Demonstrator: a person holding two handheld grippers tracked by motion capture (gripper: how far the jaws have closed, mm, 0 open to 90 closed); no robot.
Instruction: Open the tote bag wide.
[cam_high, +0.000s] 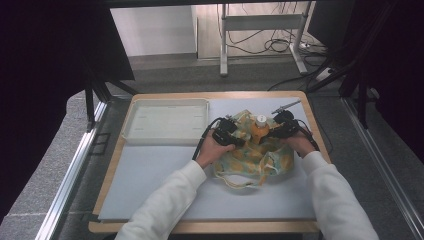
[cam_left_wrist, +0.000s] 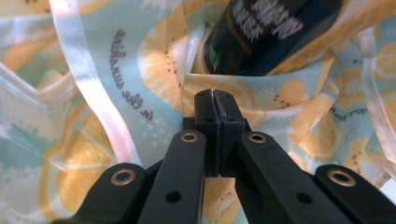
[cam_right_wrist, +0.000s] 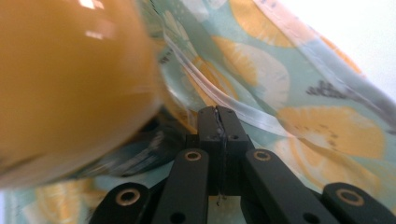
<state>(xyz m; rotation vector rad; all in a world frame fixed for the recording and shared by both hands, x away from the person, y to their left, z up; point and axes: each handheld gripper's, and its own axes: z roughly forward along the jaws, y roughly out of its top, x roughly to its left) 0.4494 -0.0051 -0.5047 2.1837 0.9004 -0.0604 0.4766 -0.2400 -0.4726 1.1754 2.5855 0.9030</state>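
Observation:
A cloth bag (cam_high: 252, 159) printed with yellow lemon slices on pale green lies on the table right of centre, its straps trailing toward me. An orange bottle (cam_high: 260, 129) with a white cap stands in its mouth. My left gripper (cam_high: 236, 137) is shut on the bag's rim left of the bottle, and my right gripper (cam_high: 271, 131) is shut on the rim at the bottle's right. In the left gripper view the shut gripper (cam_left_wrist: 215, 93) pinches the printed cloth (cam_left_wrist: 93, 60) below the bottle's dark label (cam_left_wrist: 266, 32). In the right gripper view the gripper (cam_right_wrist: 217, 110) pinches cloth (cam_right_wrist: 327, 126) beside the blurred orange bottle (cam_right_wrist: 70, 84).
A shallow white tray (cam_high: 165, 122) sits at the back left of the grey mat (cam_high: 150, 185). A slim grey metal object (cam_high: 286, 106) lies behind the right gripper near the table's far edge. Beyond the table are a metal frame's legs and cables on the floor.

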